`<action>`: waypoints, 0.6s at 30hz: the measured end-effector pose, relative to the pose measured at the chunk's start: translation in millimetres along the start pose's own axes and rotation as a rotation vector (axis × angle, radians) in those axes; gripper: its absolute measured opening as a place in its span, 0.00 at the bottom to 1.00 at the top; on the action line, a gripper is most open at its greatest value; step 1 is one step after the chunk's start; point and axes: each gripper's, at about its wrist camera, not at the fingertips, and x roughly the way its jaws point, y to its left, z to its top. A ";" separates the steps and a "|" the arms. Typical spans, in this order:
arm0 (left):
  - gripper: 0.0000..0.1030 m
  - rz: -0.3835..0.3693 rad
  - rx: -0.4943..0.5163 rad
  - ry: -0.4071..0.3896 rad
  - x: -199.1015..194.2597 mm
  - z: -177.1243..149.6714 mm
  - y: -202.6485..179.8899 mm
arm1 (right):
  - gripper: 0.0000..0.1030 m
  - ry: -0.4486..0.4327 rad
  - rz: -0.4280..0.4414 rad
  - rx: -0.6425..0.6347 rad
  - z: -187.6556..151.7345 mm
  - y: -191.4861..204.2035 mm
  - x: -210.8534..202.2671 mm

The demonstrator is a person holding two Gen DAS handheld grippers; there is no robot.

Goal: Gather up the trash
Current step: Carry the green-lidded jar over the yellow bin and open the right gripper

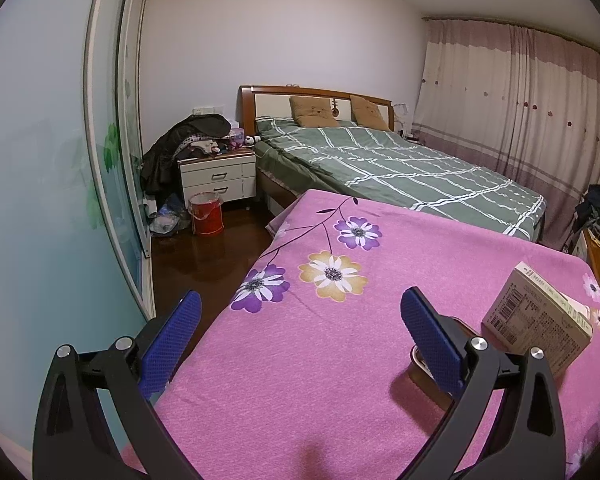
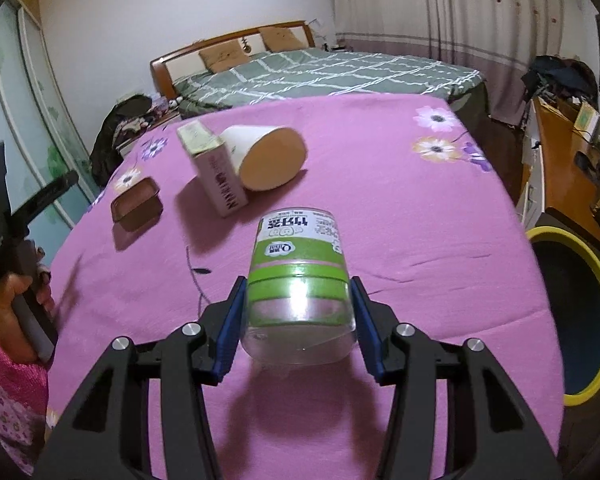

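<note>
My right gripper [image 2: 298, 320] is shut on a clear plastic bottle with a green label [image 2: 298, 276], held just above the pink flowered cloth [image 2: 400, 208]. On the cloth lie a small pink carton [image 2: 214, 170], a white paper cup on its side [image 2: 266, 158] and a brown rectangular tray [image 2: 137, 205]. My left gripper [image 1: 300, 328] is open and empty above the cloth's left edge. The carton [image 1: 540, 320] stands right of its right finger, and the tray [image 1: 428, 364] is mostly hidden behind that finger. The left gripper also shows at the left edge of the right wrist view [image 2: 28, 208].
A bin with a yellow rim and dark blue liner [image 2: 580, 312] stands right of the table. A green bed [image 1: 400, 168], a white nightstand [image 1: 218, 178] and a red bucket [image 1: 206, 214] are beyond. A wooden desk [image 2: 560, 152] runs along the right.
</note>
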 end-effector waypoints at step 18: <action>0.95 -0.001 0.003 0.001 -0.9 0.4 -1.9 | 0.47 -0.069 -0.342 0.288 0.7 -167.1 -40.2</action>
